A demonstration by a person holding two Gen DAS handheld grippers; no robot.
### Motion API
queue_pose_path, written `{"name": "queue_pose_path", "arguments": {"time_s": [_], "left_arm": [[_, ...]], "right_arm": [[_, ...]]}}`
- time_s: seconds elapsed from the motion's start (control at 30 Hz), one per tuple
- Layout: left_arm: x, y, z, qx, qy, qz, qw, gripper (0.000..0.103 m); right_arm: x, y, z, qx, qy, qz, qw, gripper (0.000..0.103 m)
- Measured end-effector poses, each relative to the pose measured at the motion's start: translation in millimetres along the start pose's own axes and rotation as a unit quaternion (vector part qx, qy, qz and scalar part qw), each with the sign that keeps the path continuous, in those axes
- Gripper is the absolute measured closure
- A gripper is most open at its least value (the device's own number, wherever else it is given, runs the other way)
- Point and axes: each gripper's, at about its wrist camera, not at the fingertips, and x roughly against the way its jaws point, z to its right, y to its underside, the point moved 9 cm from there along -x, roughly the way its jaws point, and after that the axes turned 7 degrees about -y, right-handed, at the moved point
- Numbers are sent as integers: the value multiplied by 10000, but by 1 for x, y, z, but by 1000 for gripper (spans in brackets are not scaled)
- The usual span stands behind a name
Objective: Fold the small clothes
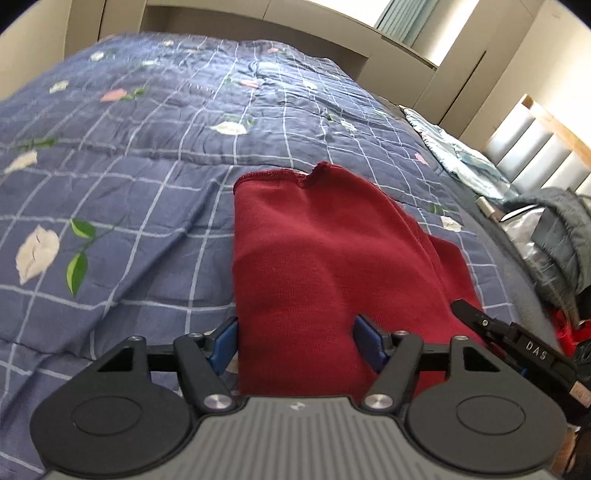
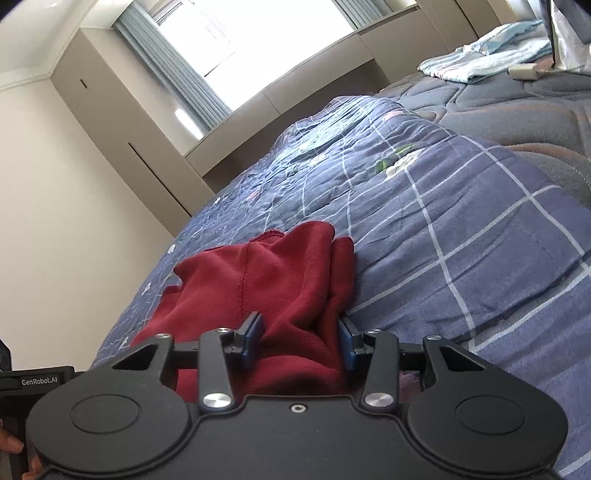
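A dark red garment [image 1: 317, 266] lies folded on the blue checked quilt [image 1: 129, 177]. In the left wrist view my left gripper [image 1: 295, 343] is open, its blue pads either side of the garment's near edge. In the right wrist view the same red garment [image 2: 280, 288] is bunched, and my right gripper [image 2: 300, 341] is open with cloth lying between its pads. The right gripper's black body [image 1: 517, 343] shows at the right of the left wrist view, beside the garment.
The quilt [image 2: 461, 229] covers the bed. A light blue folded cloth [image 1: 461, 155] and a grey jacket [image 1: 561, 229] lie toward the headboard [image 1: 535, 147]. Beige cabinets [image 2: 110, 129] and a bright window [image 2: 258, 33] stand behind.
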Motion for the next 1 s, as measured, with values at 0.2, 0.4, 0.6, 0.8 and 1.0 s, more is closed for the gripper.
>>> {"name": "queue_pose_path", "arguments": {"time_s": [0.2, 0.4, 0.6, 0.8, 1.0], "left_arm": [[3, 0, 5, -132, -98, 63, 9998, 42], [16, -5, 12, -413, -184, 253, 9987, 64], [36, -16, 16, -533, -83, 369, 9979, 72], [73, -31, -6, -545, -277, 774, 9951, 73], [101, -43, -47, -450, -601, 1020, 9919, 73]], "right_arm": [[0, 1, -4, 106, 15, 12, 9999, 67], [3, -2, -17, 418, 138, 8, 9990, 82], [16, -9, -55, 523, -110, 217, 9983, 86], [3, -2, -110, 973, -370, 0, 9946, 87], [-29, 7, -158, 979, -680, -48, 9929, 87]]}}
